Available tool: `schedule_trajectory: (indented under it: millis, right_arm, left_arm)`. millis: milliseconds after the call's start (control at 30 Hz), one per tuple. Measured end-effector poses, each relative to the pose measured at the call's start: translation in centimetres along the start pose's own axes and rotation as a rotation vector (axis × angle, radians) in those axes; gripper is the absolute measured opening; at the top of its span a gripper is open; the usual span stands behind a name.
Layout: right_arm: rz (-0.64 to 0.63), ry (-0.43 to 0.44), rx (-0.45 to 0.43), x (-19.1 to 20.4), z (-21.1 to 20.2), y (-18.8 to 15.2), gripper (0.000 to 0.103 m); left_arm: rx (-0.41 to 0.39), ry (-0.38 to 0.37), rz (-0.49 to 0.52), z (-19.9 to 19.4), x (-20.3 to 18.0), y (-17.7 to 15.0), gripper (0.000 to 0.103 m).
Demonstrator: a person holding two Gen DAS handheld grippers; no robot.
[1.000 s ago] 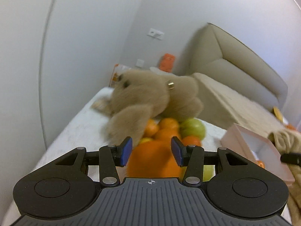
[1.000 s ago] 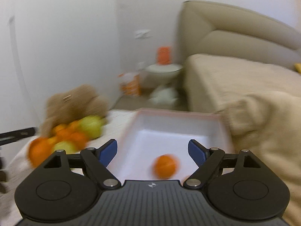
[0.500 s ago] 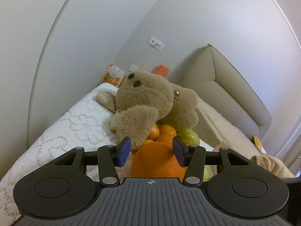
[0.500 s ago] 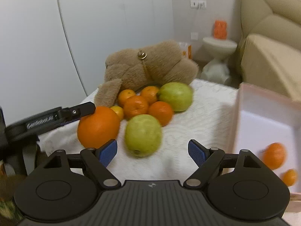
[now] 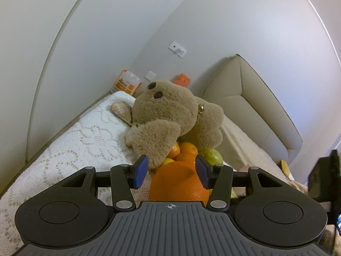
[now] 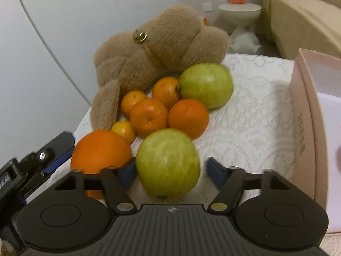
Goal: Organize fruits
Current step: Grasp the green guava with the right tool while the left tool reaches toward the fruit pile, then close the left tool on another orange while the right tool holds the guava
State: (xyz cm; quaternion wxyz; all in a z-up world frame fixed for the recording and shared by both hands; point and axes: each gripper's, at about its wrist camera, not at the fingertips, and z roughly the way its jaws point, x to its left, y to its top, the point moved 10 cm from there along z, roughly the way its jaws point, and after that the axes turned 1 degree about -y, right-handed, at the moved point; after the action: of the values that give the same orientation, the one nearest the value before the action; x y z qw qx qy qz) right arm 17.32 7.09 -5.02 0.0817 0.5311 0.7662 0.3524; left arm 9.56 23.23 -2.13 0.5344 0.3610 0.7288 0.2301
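Note:
A pile of fruit lies on a white lace cloth (image 6: pixel 251 115). A big orange (image 5: pixel 181 181) sits between the open jaws of my left gripper (image 5: pixel 171 171); the right pad is at its side, the left pad stands off. It also shows in the right wrist view (image 6: pixel 100 149). My right gripper (image 6: pixel 170 171) is open around a green guava (image 6: pixel 168 162), pads not touching it. Behind lie several small oranges (image 6: pixel 149 115) and a second guava (image 6: pixel 206 84). A pink box (image 6: pixel 307 115) stands at the right.
A brown teddy bear (image 6: pixel 157 47) lies against the back of the fruit pile, one paw over the oranges (image 5: pixel 155 138). A beige bed (image 5: pixel 245 106) and a small white side table (image 6: pixel 239 10) stand behind. A white wall is at the left.
My right gripper moved forward and down onto the near guava, which now sits between its jaws. My left gripper stayed around the big orange, with the view shifted slightly.

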Motion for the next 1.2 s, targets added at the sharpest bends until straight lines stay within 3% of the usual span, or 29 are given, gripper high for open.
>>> schedule_trajectory:
  millis: [400,600,733,867,1067,1200]
  right_arm:
    - [-0.154,-0.06,-0.083,0.1,-8.1,-6.7,0.06]
    - [-0.156,-0.129,-0.122,-2.7,-8.8,-8.6,0.06]
    - [-0.128,-0.088,-0.164,-3.6,-8.8,-8.5,0.06]
    - [-0.141,-0.101,-0.211,-4.1,-9.1,-8.9,0.075]
    - [-0.068,-0.063,-0.209,-5.4,-8.9,-9.6,0.08]
    - [-0.068,-0.065,-0.208,-5.3,-8.7,-9.7,0.08]
  left_arm:
    - [0.014,0.011,0.111,0.3,-1.9,-0.6,0.054]
    - [0.022,0.054,0.275,0.2,-4.9,-0.8,0.054]
    - [0.055,0.095,0.383,0.5,-6.8,-1.1,0.054]
    - [0.077,0.104,0.504,1.0,-9.2,-1.8,0.054]
    - [0.219,0.1,0.662,4.6,-12.1,-4.1,0.054]
    - [0.27,0.165,0.727,8.3,-12.5,-4.8,0.054]
